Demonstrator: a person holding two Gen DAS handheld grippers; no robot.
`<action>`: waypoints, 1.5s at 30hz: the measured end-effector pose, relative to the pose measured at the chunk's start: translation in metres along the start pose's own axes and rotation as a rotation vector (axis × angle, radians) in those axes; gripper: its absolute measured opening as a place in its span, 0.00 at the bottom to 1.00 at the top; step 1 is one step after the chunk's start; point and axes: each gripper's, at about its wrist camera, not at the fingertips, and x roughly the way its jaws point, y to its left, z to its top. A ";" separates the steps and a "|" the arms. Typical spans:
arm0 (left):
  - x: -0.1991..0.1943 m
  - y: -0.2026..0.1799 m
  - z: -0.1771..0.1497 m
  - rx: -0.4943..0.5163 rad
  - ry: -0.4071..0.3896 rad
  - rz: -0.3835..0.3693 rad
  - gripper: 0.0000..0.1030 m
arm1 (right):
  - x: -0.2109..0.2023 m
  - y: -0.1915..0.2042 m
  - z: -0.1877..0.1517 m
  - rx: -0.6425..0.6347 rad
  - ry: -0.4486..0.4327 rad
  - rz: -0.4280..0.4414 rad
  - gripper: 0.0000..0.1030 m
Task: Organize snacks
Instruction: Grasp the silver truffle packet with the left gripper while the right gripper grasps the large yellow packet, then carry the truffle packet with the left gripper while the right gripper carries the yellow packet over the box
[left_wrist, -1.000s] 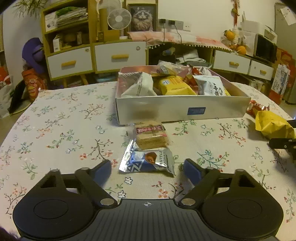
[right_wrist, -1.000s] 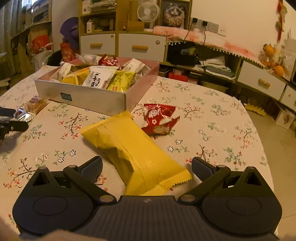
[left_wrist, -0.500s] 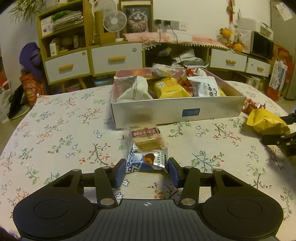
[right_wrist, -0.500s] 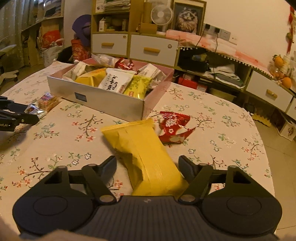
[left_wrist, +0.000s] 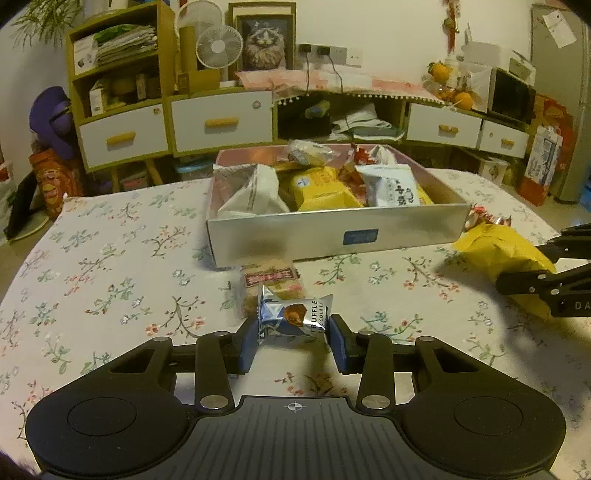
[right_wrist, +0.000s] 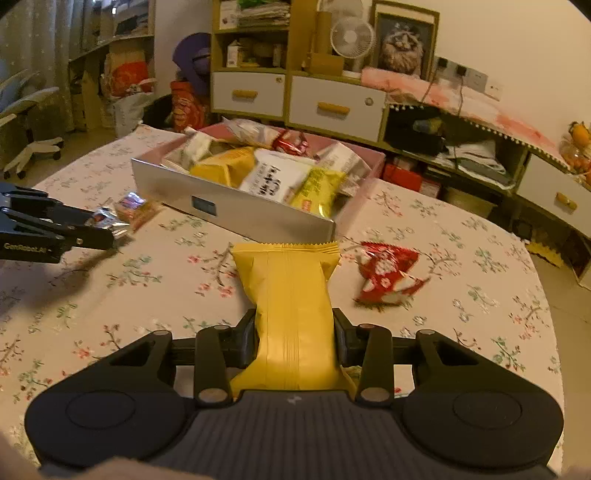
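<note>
Left wrist view: my left gripper (left_wrist: 293, 338) has just been closing, and its blue pads (left_wrist: 248, 343) now clamp the truffle chocolate packet (left_wrist: 295, 318) by its two short ends. The packet appears lifted slightly off the floral tablecloth (left_wrist: 110, 266), just in front of a cracker packet (left_wrist: 272, 281) that lies against the near wall of the silver snack box (left_wrist: 332, 230). I judge the end-on grip is chosen so the packet can drop flat into the box, which already holds several snacks. The gripper points downward and forward toward the box.

Right wrist view: my right gripper (right_wrist: 294, 341) has likewise just been closing; its pads squeeze the yellow snack bag (right_wrist: 288, 295) at its waist, visibly pinching it inward. The bag's serrated far end points at the box corner. A red snack packet (right_wrist: 386, 271) lies on the cloth just right of the bag, not yet collected. This gripper also tilts down, aimed toward the box. The left gripper shows at the left edge with its packet.
</note>
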 end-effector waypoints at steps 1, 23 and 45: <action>-0.001 -0.001 0.001 0.000 -0.003 -0.003 0.36 | 0.000 0.001 0.001 -0.002 -0.003 0.004 0.36; -0.013 -0.010 0.039 -0.022 -0.086 -0.018 0.36 | 0.005 0.025 0.046 0.081 -0.067 0.008 0.36; 0.043 0.031 0.115 -0.073 -0.067 0.062 0.36 | 0.038 0.030 0.083 0.275 -0.067 -0.038 0.36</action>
